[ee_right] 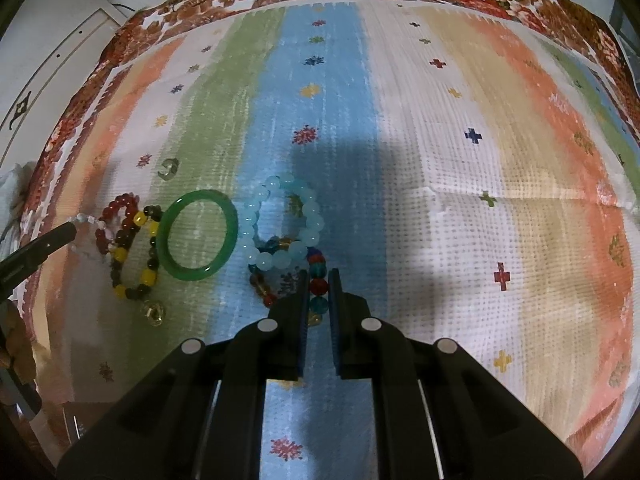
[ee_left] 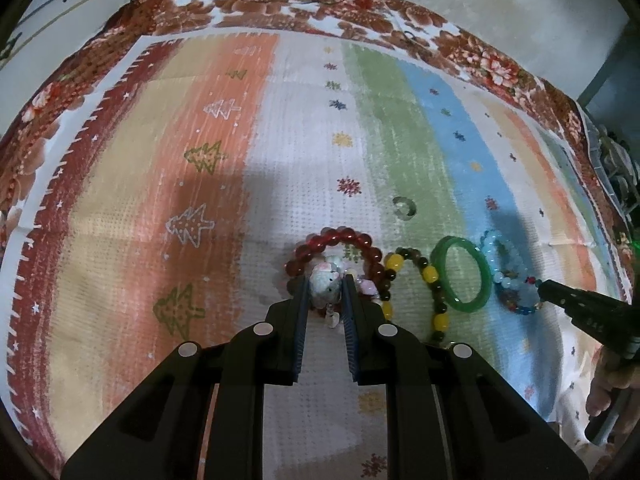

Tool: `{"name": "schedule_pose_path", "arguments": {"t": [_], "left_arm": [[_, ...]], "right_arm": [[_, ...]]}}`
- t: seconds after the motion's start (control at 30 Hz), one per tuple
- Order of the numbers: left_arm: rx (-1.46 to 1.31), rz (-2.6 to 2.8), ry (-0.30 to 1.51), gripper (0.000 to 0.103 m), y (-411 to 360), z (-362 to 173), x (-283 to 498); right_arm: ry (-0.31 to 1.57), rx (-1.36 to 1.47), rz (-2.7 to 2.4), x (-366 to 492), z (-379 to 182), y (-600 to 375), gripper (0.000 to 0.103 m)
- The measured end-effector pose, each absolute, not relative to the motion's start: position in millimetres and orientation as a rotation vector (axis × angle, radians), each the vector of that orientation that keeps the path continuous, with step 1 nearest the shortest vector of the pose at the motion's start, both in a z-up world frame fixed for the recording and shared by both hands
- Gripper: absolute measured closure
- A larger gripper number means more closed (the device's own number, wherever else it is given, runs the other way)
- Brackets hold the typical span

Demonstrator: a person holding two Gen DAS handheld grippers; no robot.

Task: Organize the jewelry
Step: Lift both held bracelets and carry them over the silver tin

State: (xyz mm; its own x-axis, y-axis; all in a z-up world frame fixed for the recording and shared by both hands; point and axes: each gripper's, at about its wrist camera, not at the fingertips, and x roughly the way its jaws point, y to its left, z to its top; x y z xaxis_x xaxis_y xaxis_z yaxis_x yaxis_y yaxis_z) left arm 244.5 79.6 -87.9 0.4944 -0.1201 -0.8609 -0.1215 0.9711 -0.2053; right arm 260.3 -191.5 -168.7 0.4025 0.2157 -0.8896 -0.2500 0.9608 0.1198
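Several bracelets lie in a row on the striped cloth. My left gripper is shut on a white and pink bead charm of a pale bead bracelet, which overlaps the red bead bracelet. To the right lie a yellow and dark bead bracelet, a green bangle and a light blue bead bracelet. My right gripper is shut on the multicoloured bead bracelet, just below the light blue bracelet. The green bangle also shows in the right wrist view.
A small silver open ring lies beyond the bracelets on the green stripe. A small gold bell lies near the yellow and dark bracelet. A floral bedsheet borders the cloth; a wall is behind.
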Motion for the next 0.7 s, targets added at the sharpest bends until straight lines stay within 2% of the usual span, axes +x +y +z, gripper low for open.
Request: {"name": "schedule_pose_path", "arguments": {"t": [0.7], "left_arm": [[-0.259, -0.037, 0.962, 0.087, 70, -50, 215]], "right_arm": [[1.009, -0.057, 0.362, 219, -118, -172, 0.092]]}}
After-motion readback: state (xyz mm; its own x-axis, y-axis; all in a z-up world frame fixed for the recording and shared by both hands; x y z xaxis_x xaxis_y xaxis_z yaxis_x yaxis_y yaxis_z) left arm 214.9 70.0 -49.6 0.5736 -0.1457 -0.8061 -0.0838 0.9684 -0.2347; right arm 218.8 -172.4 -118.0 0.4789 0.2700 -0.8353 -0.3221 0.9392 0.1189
